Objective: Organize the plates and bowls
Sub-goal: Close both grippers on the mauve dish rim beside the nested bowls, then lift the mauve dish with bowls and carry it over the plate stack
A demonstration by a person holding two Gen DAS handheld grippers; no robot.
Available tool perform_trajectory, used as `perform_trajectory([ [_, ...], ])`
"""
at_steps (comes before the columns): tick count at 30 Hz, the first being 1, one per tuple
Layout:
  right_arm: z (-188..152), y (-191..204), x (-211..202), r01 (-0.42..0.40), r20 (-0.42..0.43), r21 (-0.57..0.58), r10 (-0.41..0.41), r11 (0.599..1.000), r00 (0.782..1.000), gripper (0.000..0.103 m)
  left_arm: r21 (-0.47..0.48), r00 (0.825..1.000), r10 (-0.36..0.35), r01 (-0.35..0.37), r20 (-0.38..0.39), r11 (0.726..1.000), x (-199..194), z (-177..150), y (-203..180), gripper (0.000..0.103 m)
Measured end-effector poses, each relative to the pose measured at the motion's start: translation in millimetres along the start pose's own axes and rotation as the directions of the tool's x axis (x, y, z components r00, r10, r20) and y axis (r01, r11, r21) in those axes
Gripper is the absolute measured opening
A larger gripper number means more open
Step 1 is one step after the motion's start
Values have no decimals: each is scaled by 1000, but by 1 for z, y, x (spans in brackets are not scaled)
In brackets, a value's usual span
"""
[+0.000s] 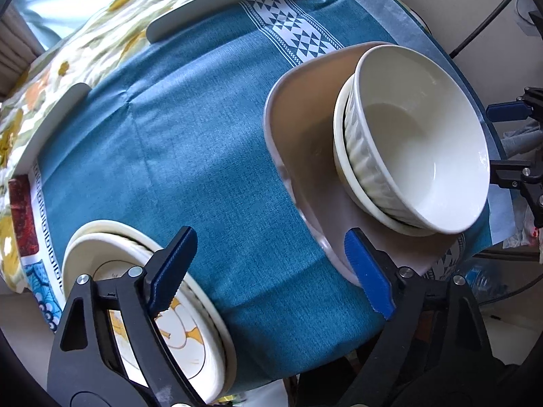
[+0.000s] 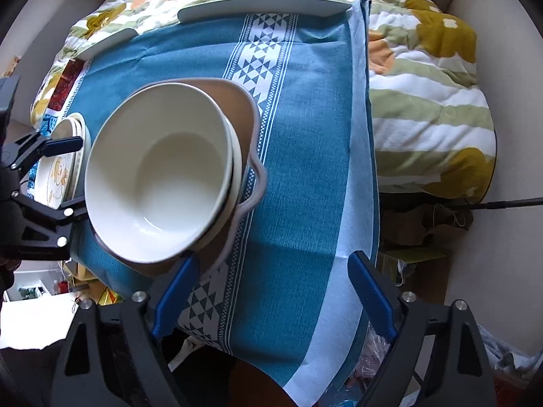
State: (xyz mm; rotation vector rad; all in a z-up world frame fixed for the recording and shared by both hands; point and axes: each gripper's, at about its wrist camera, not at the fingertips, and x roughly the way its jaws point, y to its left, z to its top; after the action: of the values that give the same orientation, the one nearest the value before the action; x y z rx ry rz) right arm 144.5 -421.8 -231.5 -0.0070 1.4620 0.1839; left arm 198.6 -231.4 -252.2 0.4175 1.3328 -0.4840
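A stack of nested white bowls (image 1: 414, 142) (image 2: 159, 176), the top one ribbed outside, sits on a beige wavy-edged plate (image 1: 305, 118) (image 2: 239, 105) on the teal tablecloth (image 1: 190, 142). A stack of white plates with a yellow drawing (image 1: 183, 339) (image 2: 59, 173) lies at the cloth's near left corner. My left gripper (image 1: 268, 254) is open above the cloth, one finger over the plate stack, the other over the beige plate's rim. My right gripper (image 2: 273, 271) is open over bare cloth just right of the bowls. Neither holds anything.
Two long white plates (image 1: 230, 3) (image 1: 57, 122) lie along the cloth's far edges on a flowered quilt (image 2: 431, 108). In the left wrist view the right gripper's fingers (image 1: 509, 108) show beside the bowls. Clutter lies on the floor below the table's near edge.
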Motion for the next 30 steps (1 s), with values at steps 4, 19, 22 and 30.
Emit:
perform_trajectory([
  [4,4,3,0,-12,-36,-10,11,1000,999,78,11,1000,5,-4,-14,1000,5,4,-1,86],
  [19,-5,-47,36,-180,-143,515,292,838,946,72,0,998,-41,41,-51,999,26,15,7,83],
  [22,1,-38,36,-185,-101,488,266,853,959,59,17,997,-51,52,-54,999,33,20,7,74],
  [30,17,-3,21,-107,53,115,101,988,993,41,106,997,-72,71,-3,992,42,24,-3,51],
])
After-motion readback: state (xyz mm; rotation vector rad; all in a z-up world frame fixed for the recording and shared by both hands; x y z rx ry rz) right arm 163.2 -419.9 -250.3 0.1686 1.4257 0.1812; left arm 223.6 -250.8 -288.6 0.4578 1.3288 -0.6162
